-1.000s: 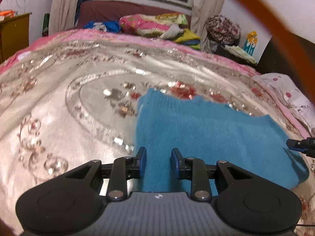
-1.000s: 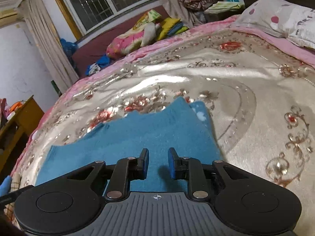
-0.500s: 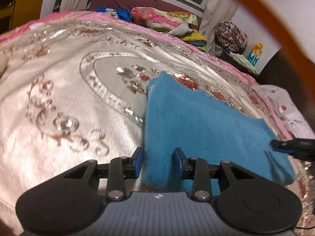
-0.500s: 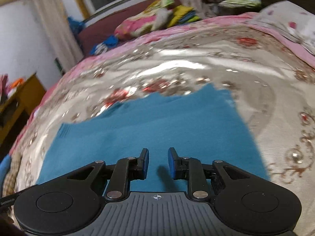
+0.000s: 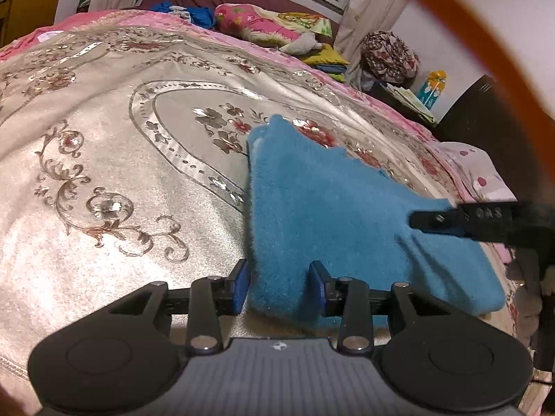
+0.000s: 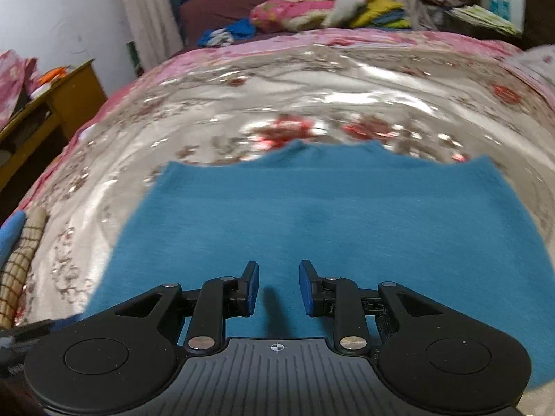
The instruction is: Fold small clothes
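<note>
A small blue fuzzy garment (image 5: 333, 208) lies spread flat on the silver floral bedspread (image 5: 104, 159). My left gripper (image 5: 279, 284) is open, its jaws on either side of the garment's near left corner, which sits between them. My right gripper (image 6: 279, 287) is open and empty, low over the garment's near edge (image 6: 312, 222). The right gripper's fingers (image 5: 451, 222) also show in the left wrist view, over the garment's right side.
Pillows and piled clothes (image 5: 274, 27) lie at the far end of the bed. A pink spotted pillow (image 5: 478, 159) is at the right. A wooden cabinet (image 6: 45, 104) stands left of the bed. A checked cloth (image 6: 17, 270) lies at the bed's left edge.
Both grippers have moved closer to the garment. The left gripper's jaws now straddle its near left corner. The right gripper has shifted left, toward the middle of the near edge. Both stayed open.
</note>
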`<state>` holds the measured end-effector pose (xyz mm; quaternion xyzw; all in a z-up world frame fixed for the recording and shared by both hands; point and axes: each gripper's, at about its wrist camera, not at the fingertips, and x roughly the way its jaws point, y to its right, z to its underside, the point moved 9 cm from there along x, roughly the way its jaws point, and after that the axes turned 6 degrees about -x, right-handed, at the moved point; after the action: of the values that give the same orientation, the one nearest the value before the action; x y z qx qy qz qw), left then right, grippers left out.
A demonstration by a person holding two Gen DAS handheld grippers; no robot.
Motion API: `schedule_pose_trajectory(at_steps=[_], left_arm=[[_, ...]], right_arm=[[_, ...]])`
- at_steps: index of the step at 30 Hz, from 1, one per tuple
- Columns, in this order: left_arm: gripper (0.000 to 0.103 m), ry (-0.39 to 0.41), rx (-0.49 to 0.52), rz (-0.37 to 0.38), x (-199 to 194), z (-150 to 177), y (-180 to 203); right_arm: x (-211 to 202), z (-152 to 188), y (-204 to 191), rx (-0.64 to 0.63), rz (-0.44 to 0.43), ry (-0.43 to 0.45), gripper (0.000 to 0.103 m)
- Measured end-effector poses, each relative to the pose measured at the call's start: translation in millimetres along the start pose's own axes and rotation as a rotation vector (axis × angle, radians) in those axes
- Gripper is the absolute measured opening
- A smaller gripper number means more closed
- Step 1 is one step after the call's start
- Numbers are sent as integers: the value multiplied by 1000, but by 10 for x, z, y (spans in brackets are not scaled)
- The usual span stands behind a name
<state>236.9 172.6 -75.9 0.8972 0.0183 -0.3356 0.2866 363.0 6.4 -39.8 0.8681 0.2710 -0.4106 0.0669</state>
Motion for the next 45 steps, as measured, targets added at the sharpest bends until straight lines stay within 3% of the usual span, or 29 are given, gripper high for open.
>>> schedule_pose_trajectory(at_steps=[6,15,24,31,36,38,40,45], left_arm=[[46,-17,-6,14,7,20,-3],[50,-43,-31,47,33,88,-28],[53,-46,-26,59,40,130,5],[55,-48,-26,73,29,147,-10],[55,-44,-22,72,13,160,-5],[57,-36,-14,67,19,156,-5],[60,-25,-9,60,16,175,12],[67,15,32,42,-72,236,105]], right_arm=[[190,-118,-523,-46,-53,-46,28],[499,-450,-1103,-117,-83,-114,44],[952,-624,-1355,-130,-5,-186,52],[1363,-617,-1497,-307,166,-249,58],[1502,-559,-1502,-372,217,-268,60],[1493,-539,-1499,-405,218,-269,58],[1483,-539,-1465,-439,225,-275,45],[1348,-623,-1377,-403,182,-262,27]])
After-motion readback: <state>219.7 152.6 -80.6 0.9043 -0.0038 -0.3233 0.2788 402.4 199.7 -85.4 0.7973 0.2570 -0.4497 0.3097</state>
